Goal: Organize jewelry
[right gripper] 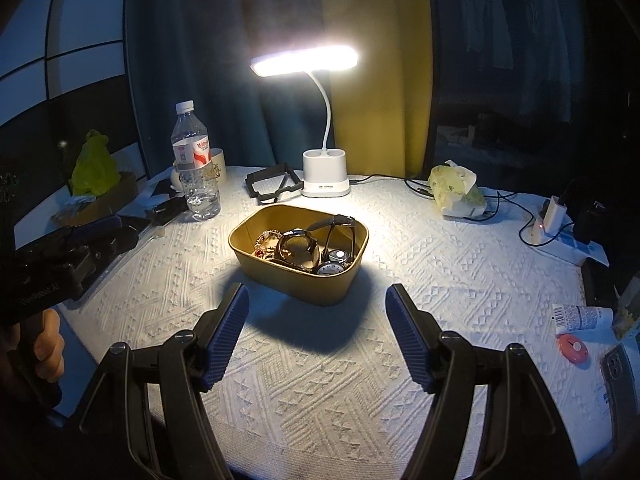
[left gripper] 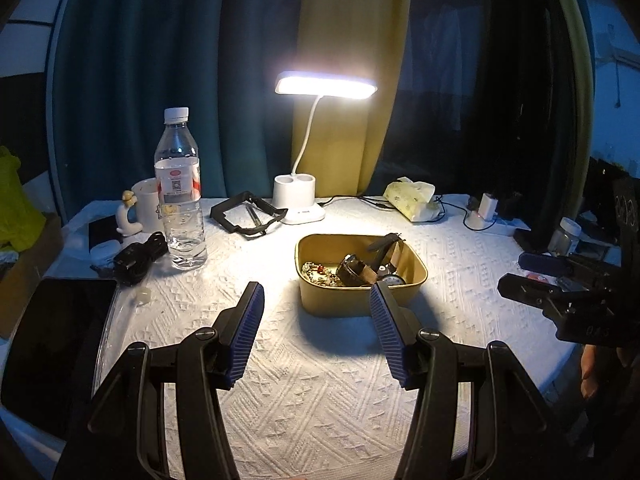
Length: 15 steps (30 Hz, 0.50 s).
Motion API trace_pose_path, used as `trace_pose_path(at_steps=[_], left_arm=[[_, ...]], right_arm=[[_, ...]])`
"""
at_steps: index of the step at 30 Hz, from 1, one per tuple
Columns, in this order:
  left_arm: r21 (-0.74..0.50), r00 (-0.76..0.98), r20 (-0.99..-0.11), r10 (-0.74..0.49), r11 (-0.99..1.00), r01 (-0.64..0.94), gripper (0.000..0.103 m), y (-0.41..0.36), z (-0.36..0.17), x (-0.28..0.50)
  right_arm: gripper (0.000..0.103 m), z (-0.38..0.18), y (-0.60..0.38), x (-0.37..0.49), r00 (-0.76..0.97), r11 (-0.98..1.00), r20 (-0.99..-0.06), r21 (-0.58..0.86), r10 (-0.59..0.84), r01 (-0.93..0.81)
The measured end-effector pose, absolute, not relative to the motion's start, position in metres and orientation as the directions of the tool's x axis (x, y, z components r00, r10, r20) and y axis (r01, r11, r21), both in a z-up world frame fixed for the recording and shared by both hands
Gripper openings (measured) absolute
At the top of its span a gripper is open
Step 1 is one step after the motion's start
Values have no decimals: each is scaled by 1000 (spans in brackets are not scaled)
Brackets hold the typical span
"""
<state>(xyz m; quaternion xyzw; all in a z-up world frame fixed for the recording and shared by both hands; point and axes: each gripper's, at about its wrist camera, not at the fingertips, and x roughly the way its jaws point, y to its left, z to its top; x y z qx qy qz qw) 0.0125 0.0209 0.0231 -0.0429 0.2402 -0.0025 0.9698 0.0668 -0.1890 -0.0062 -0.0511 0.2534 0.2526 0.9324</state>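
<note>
Nearest to view, the left claw [left gripper: 316, 300] is spread wide with its ribbed blue pads apart and nothing between them, held just above the white quilted cloth of the worktop [left gripper: 304, 392]. The right claw [right gripper: 316, 304] is likewise gaping and empty, poised over the same cloth. Just beyond both sits the shallow mustard-yellow rectangular tray [right gripper: 320, 288], standing squarely in the lamplight. From the right claw the tray lies straight ahead and centred between the pads, its long side running left to right across the claw's line of approach. From the left claw it lies ahead and to the right, so that the right-hand pad overlaps the tray's near rim in view. The right claw therefore seems better lined up for a reach in. Inside the tray lie a tangle of beaded bracelets [right gripper: 267, 240] toward the left, a dark leather-strapped wristwatch [right gripper: 298, 246] in the middle, and round-faced watches [right gripper: 331, 267] at the right. Farther back stand a clear plastic water bottle [left gripper: 179, 192] and a lit white desk lamp [left gripper: 325, 85].
</note>
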Motion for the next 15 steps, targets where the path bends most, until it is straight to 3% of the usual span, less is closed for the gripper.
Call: trace_pose_path(at_steps=[15], left_arm=[[-56,887,-463,-7,998,-22,58,19,21,11]], right_arm=[[71,-10,-187,69,738,865,-508,32,445,-500]])
